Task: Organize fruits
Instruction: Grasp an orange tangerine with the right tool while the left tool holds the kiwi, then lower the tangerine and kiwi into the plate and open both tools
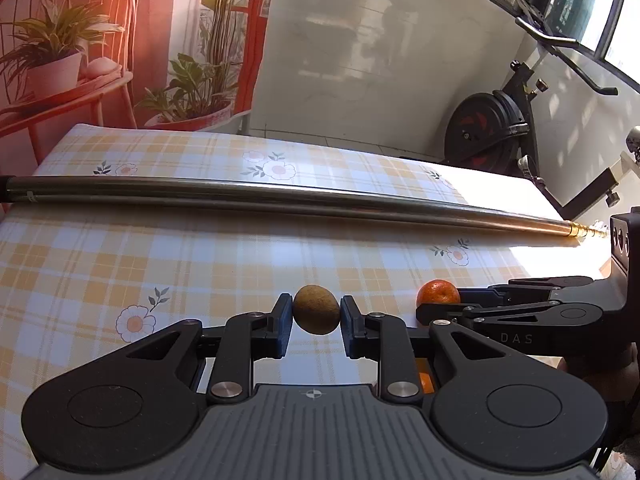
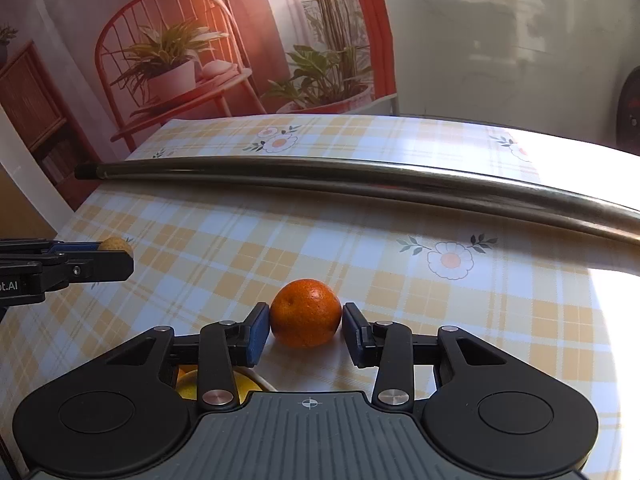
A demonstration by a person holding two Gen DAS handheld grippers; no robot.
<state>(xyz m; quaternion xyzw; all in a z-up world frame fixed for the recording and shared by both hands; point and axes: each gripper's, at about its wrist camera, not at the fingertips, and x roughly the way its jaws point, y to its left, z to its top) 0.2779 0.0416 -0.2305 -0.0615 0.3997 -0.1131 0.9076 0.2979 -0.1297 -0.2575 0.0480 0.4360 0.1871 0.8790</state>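
Now our left gripper [image 1: 316,316] squeezes the kiwi [image 1: 316,309], lifted over the table [image 1: 200,248]. Our right gripper [image 2: 306,330] hugs the orange [image 2: 305,313], with more fruit at 7 o'clock. We should squeeze softly and move slowly.

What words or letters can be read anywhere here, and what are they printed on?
"DAS" on the side of the right gripper, seen from the left wrist.
"t.AI", cut off at the frame edge, on the side of the left gripper, seen from the right wrist.
Nothing else readable; the fruits carry no labels.
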